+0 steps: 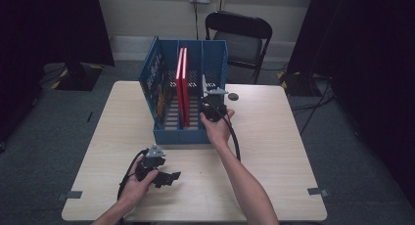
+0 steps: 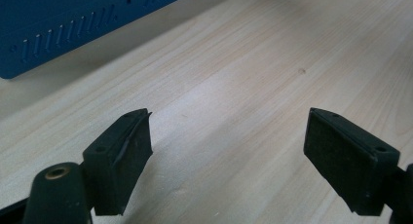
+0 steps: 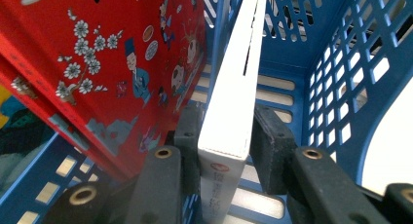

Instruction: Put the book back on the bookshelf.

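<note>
Inside blue rack (image 1: 213,63): white book (image 3: 233,102), red books (image 1: 183,85)

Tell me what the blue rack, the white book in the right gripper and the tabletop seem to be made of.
Blue rack: likely moulded plastic, matt, with slotted lattice walls. White book: probably paper pages in a smooth, slightly glossy cover, clamped between the right gripper pads. Tabletop: pale wood grain, possibly laminate, satin sheen.

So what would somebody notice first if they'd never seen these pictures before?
Probably the big blue rack standing in the middle of the table, with bright red books upright inside it. Next, the right claw is pinching a thin white book in the rack's right-hand slot. The left claw rests open over the bare wood near the table's front edge.
</note>
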`<state>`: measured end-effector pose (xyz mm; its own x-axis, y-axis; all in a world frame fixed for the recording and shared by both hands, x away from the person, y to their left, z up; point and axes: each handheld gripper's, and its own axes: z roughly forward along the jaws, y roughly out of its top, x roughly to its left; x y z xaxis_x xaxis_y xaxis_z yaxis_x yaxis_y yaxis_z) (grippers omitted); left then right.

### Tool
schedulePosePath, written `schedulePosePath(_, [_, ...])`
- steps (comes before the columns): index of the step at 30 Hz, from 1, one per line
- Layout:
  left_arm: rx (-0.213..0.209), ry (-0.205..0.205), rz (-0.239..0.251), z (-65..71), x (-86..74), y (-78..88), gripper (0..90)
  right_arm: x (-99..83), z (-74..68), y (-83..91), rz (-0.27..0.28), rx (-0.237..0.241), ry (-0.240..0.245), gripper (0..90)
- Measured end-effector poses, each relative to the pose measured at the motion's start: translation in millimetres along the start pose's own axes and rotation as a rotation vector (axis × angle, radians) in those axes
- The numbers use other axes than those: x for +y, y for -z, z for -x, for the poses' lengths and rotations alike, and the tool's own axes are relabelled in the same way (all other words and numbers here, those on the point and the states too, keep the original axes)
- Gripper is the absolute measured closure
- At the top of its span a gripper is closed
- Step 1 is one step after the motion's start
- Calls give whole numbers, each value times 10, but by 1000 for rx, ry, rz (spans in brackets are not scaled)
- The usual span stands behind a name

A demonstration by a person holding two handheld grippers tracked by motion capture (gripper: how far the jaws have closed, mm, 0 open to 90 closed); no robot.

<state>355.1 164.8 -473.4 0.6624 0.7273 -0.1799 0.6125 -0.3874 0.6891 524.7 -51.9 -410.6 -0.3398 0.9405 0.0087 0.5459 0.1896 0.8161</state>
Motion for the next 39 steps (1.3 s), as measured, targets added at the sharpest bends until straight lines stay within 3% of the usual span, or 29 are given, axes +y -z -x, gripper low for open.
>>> schedulePosePath(17, [-3, -5, -2, 11, 16, -22, 175, 22, -38, -45, -27, 17, 26, 642])
schedulePosePath(22, [-10, -5, -1, 2, 25, -1, 175, 18, -39, -45, -41, 21, 87, 591])
schedulePosePath(28, [4, 17, 23, -54, 15, 74, 175, -6, -8, 26, -21, 69, 79, 520])
schedulePosePath(35, [23, 29, 42, -123, -17, 154, 171, -21, 30, 195, 21, 113, 91, 376])
schedulePosePath(39, [30, 34, 45, -143, -33, 178, 170, -43, 60, 228, 15, 135, 87, 339])
